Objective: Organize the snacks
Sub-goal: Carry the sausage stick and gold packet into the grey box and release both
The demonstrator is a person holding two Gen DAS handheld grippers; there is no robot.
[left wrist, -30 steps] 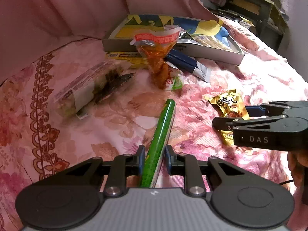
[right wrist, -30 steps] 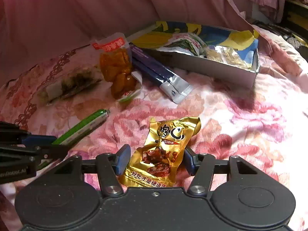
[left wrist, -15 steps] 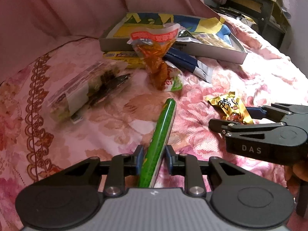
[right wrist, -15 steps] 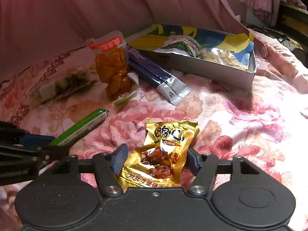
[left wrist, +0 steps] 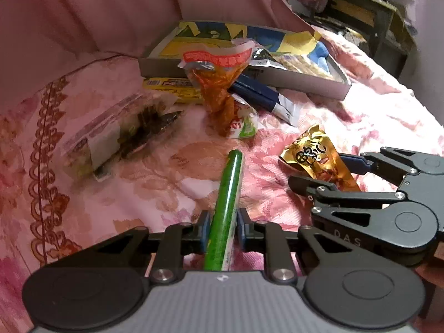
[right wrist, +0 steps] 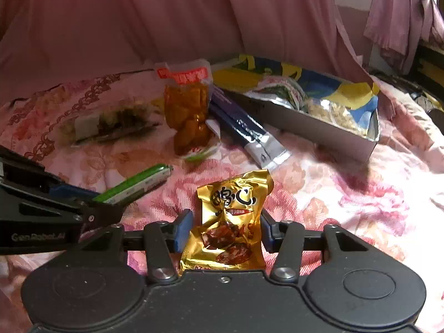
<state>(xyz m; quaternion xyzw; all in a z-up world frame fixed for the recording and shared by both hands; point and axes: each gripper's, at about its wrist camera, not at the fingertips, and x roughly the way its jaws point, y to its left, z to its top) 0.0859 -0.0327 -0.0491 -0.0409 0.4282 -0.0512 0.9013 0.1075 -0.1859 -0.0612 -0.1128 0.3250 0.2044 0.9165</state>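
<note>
My left gripper (left wrist: 222, 229) is shut on a long green stick snack (left wrist: 226, 202), which points forward above the bedspread; the stick also shows in the right wrist view (right wrist: 133, 184). My right gripper (right wrist: 226, 230) is shut on a gold foil snack packet (right wrist: 230, 222), lifted off the cloth; the packet also shows in the left wrist view (left wrist: 316, 156). A shallow grey box with yellow and blue lining (right wrist: 319, 127) lies ahead and holds a few snack bags.
On the pink floral bedspread (left wrist: 155, 188) lie an orange snack bag (left wrist: 219, 94), a dark blue sachet (right wrist: 244, 130), a clear wrapped seaweed snack (left wrist: 116, 136) and a yellow packet (left wrist: 172, 88). Pink curtains hang behind. Dark furniture stands at far right.
Both grippers have risen and moved forward with their snacks. The gold packet has come off the cloth. The box and loose snacks have not moved.
</note>
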